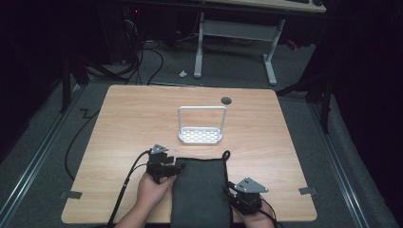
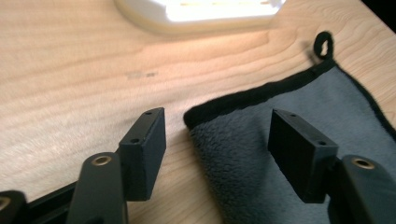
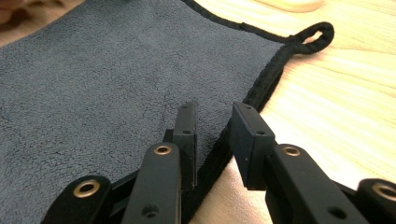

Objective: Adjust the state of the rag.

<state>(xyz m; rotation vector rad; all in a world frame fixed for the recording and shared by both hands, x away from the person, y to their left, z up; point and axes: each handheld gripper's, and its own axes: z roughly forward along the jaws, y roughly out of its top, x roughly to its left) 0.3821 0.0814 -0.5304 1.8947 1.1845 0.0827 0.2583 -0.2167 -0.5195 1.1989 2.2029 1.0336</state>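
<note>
1. I am holding my left gripper [image 2: 215, 154] with jaws wide, straddling the near-left corner of the dark grey fleece cloth [image 1: 199, 190], which is lying flat on the wooden table [image 1: 119, 123].
2. Nothing is being gripped yet, I judge; any lifting or folding is still left.
3. I am setting my right gripper [image 3: 215, 140], jaws narrow but not closed, astride the cloth's right hem.

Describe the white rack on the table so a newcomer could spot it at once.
Start at the wooden table and look to its middle, just beyond the far edge of the dark grey towel lying at the near side. There stands the white rack: a flat perforated base with a tall, thin loop handle rising over it. It is the one white, upright thing on the tabletop.
</note>
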